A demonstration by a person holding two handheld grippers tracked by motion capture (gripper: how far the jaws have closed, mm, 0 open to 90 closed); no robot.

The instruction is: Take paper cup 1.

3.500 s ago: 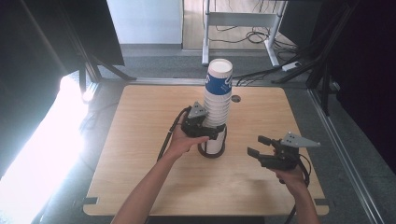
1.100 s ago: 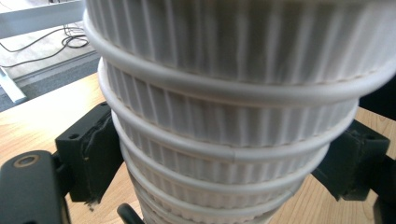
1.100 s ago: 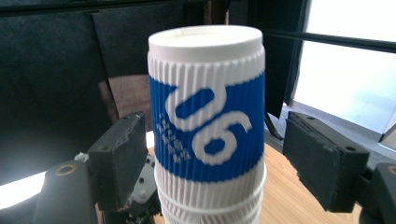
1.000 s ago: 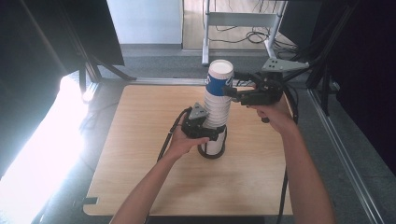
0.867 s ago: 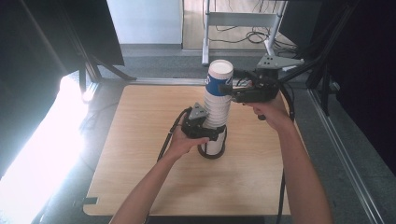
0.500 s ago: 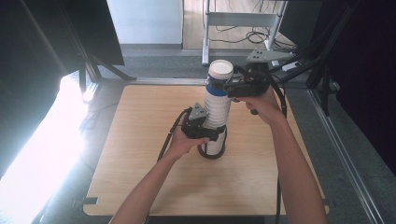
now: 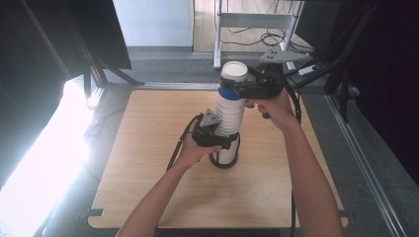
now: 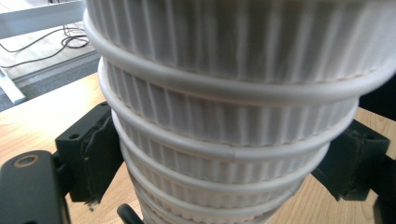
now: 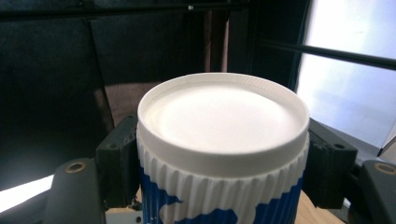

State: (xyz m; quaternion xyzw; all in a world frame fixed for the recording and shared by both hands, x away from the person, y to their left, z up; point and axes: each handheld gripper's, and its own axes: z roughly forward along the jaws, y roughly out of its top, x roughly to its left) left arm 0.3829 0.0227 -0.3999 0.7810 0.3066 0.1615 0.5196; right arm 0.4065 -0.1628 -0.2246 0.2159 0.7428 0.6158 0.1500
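A tall stack of ribbed white paper cups [image 7: 230, 123] stands upside down on the wooden table [image 7: 148, 163]. Its top cup [image 7: 233, 84] is blue and white, with its flat white base up. My left gripper [image 7: 226, 142] is shut on the lower part of the stack; in the left gripper view its pads [image 8: 91, 156] press the ribbed cups [image 8: 224, 116] from both sides. My right gripper [image 7: 237, 90] is level with the top cup. In the right gripper view its pads [image 9: 119, 163] sit against both sides of that cup [image 9: 224, 135].
A black cable [image 7: 180, 143] trails from the left gripper and loops around the foot of the stack. A metal frame [image 7: 257, 19] and floor cables stand beyond the far table edge. Dark panels line both sides, and strong light falls at the left.
My right gripper rose from the table's front right to the top of the stack and came in around the top cup. The left gripper and stack stayed put.
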